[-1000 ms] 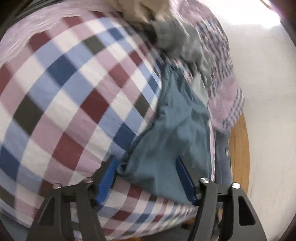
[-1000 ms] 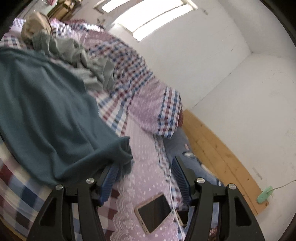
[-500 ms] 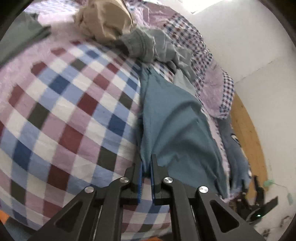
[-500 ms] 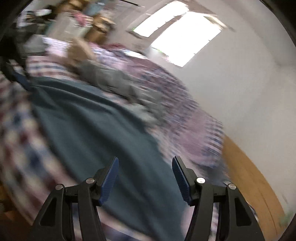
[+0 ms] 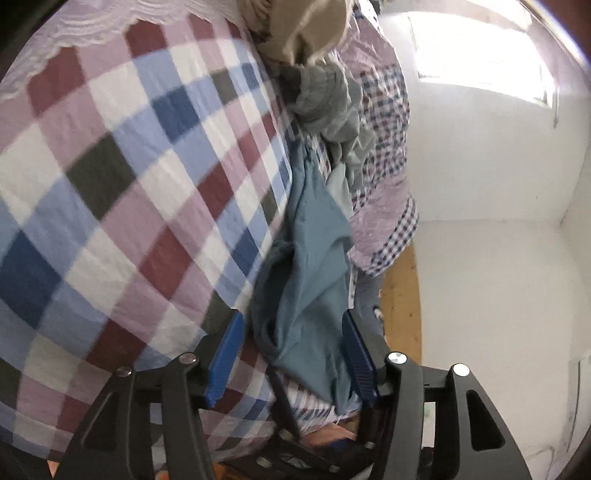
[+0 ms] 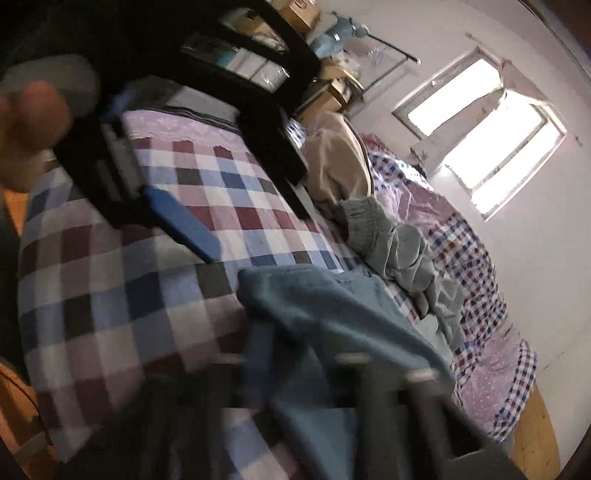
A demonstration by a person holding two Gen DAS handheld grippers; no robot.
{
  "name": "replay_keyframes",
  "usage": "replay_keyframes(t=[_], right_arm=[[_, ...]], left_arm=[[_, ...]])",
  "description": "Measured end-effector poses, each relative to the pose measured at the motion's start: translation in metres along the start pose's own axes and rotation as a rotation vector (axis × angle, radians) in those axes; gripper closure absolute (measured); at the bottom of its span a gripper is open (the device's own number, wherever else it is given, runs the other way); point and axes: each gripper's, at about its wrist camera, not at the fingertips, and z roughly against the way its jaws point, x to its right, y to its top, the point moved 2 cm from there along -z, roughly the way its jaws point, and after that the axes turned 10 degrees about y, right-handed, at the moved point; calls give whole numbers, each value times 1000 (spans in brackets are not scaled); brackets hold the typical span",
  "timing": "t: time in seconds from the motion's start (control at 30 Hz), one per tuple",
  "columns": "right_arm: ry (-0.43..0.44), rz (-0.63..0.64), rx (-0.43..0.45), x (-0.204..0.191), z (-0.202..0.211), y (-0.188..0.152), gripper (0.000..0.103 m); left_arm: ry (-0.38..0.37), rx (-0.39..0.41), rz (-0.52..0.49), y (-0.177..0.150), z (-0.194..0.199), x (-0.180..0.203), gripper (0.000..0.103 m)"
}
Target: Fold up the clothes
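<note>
A teal garment lies crumpled on the checked bedspread. My left gripper is open, its blue fingers on either side of the garment's bunched near end. In the right wrist view the same teal garment lies in front of my right gripper, which is heavily blurred; the cloth drapes over its fingers and I cannot tell how its jaws stand. The left gripper also shows there, at upper left.
A grey garment and a beige one lie further along the bed. A small-check quilt hangs over the bed's right edge above a wooden floor. Shelves with boxes stand behind the bed.
My left gripper was shut on the teal garment's edge half a second ago and has opened. The garment has bunched up. The right gripper swung left and is blurred with motion.
</note>
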Motion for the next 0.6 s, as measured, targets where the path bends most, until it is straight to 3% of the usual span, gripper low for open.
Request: replay_keyframes(t=[0.13, 0.27, 0.33, 0.4, 0.6], right_arm=[[20, -197, 31, 31, 12, -7, 102], [151, -620, 48, 83, 19, -42, 100], [195, -774, 47, 97, 20, -60, 100], [220, -856, 36, 102, 23, -71, 100], [247, -865, 17, 100, 38, -63, 98]], left_arm=[[-21, 18, 74, 6, 5, -12, 40], [-26, 4, 82, 9, -1, -11, 40], [-30, -8, 73, 10, -5, -8, 40], [-29, -16, 64, 10, -8, -4, 40], [-40, -32, 90, 12, -14, -5, 40]])
